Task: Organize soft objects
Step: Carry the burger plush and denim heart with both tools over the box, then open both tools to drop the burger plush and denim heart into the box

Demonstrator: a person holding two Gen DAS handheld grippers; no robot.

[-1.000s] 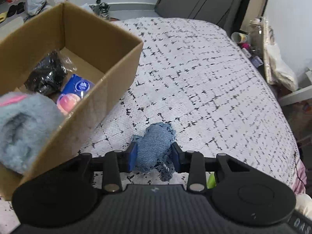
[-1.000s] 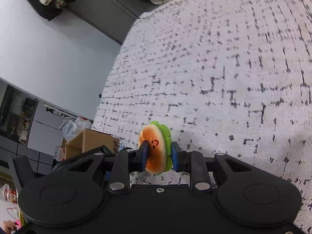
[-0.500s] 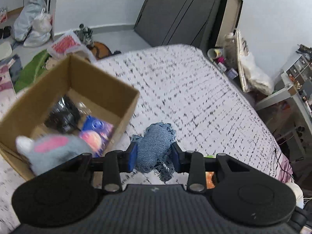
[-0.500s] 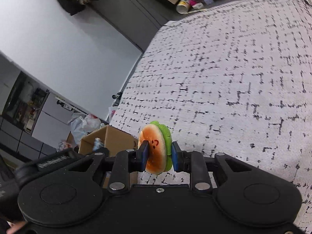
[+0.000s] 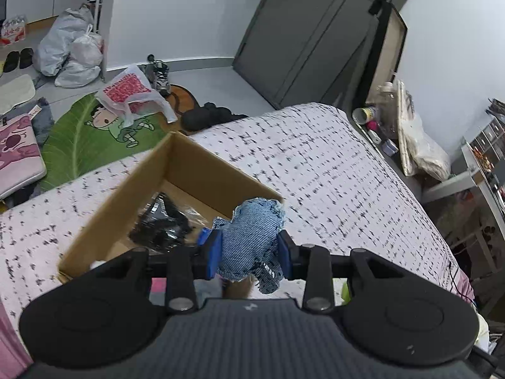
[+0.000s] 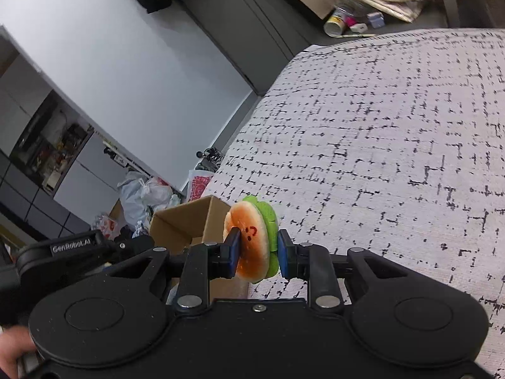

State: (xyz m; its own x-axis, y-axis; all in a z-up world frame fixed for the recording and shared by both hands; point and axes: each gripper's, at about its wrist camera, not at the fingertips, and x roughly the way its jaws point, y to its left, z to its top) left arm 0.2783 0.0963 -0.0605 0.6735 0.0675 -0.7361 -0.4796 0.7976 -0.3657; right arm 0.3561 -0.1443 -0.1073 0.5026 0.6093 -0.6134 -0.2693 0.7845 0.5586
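Left hand-held gripper [image 5: 249, 254] pinches a frayed denim plush [image 5: 251, 240] between narrowly parted pads, above the cardboard box [image 5: 202, 167] on the bed [image 5: 331, 173]. Right hand-held gripper [image 6: 256, 254] clamps a burger plush [image 6: 251, 240] beside the box. Inside the box lies a black bagged item [image 5: 161, 224].

The left claw [image 5: 249, 254] angled downward, its blue pads clamped on a denim toy [image 5: 251, 240]. The right claw [image 6: 256, 254] angled downward, pads clamped on a burger plush [image 6: 251, 241].
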